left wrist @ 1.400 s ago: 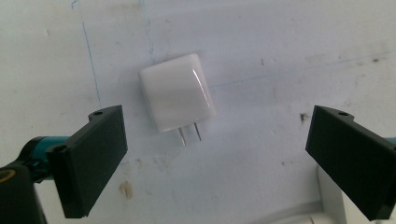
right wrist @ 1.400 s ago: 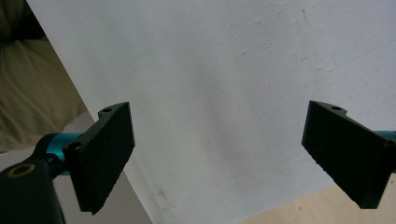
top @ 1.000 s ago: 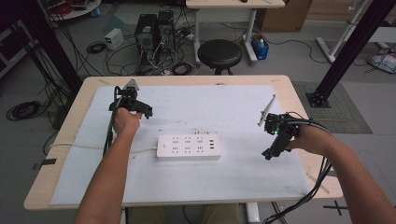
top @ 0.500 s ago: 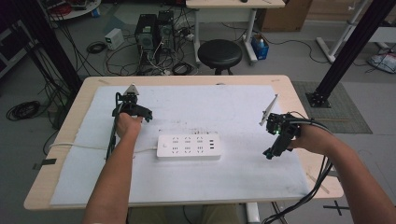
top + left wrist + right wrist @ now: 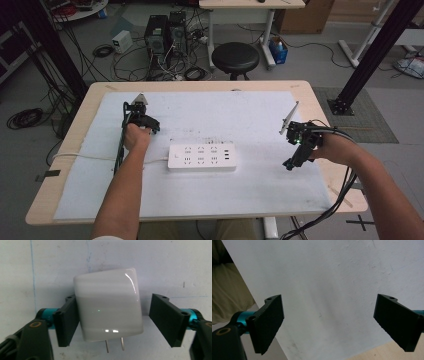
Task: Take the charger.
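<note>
Left claw [image 5: 107,322] just closing around glossy white rounded plastic plug adapter [image 5: 108,307]; one pad touching, other apart. Right claw [image 5: 337,322] apart, empty, over white mat [image 5: 332,277].

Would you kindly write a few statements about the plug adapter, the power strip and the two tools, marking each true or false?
1. A white plug adapter lies between the left tool's jaws. True.
2. Its prongs point away from the camera. False: they point toward it.
3. Both jaws press on it. False: a gap shows beside one jaw, though they have just been closing.
4. The right tool is open, with nothing between its jaws. True.
5. The power strip is black. False: white.
</note>
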`<state>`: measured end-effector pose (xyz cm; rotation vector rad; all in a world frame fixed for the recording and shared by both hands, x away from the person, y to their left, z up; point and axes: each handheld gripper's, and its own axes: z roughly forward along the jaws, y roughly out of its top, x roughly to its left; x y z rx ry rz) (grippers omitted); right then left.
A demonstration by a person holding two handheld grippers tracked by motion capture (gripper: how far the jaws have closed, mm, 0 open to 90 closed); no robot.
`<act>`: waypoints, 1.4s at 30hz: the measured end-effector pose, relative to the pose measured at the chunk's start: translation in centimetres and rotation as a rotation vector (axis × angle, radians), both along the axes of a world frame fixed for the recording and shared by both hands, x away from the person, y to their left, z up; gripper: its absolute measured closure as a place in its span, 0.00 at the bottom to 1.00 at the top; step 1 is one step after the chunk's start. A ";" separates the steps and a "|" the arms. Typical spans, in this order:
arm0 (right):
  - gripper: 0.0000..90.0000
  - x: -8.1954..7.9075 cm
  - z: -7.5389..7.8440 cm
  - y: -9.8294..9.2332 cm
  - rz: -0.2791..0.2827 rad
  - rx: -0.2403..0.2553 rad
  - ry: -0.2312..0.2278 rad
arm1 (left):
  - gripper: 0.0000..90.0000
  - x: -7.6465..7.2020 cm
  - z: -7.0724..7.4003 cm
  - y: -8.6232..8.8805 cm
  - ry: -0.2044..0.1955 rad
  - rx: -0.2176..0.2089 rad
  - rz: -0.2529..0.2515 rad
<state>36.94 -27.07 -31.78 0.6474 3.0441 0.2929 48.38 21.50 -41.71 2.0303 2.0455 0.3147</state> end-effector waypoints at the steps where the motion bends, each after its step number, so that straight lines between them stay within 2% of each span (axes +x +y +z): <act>1: 0.10 0.0 0.0 0.0 0.001 0.006 0.000 | 0.34 -0.1 0.1 0.2 -0.010 -0.002 0.005; 6: 0.10 0.1 0.0 0.1 0.003 0.003 0.000 | 0.47 -0.6 0.2 0.7 -0.036 0.000 -0.005; 13: 0.10 0.0 0.1 0.0 -0.003 0.008 -0.005 | 0.47 -0.7 0.3 0.8 -0.050 -0.004 -0.014; 14: 0.10 0.0 0.1 0.0 -0.003 0.008 -0.005 | 0.47 -0.8 0.6 1.1 -0.061 -0.013 -0.027; 19: 0.10 -0.3 0.3 -0.3 -0.016 0.008 -0.020 | 0.47 -1.4 1.3 1.8 -0.066 -0.033 -0.072; 25: 0.10 -0.6 0.3 -0.1 -0.011 0.005 -0.030 | 0.47 -2.3 2.7 2.0 -0.114 -0.067 -0.145; 29: 0.10 -0.9 0.5 0.0 -0.009 0.004 -0.036 | 0.47 -3.1 4.3 1.7 -0.145 -0.072 -0.245; 35: 0.10 -1.4 0.9 0.3 -0.006 -0.013 -0.044 | 0.47 -4.6 7.4 0.9 -0.192 -0.073 -0.412; 42: 0.10 -2.0 1.4 0.9 -0.003 -0.013 -0.062 | 0.47 -7.2 10.5 -0.4 -0.236 -0.062 -0.658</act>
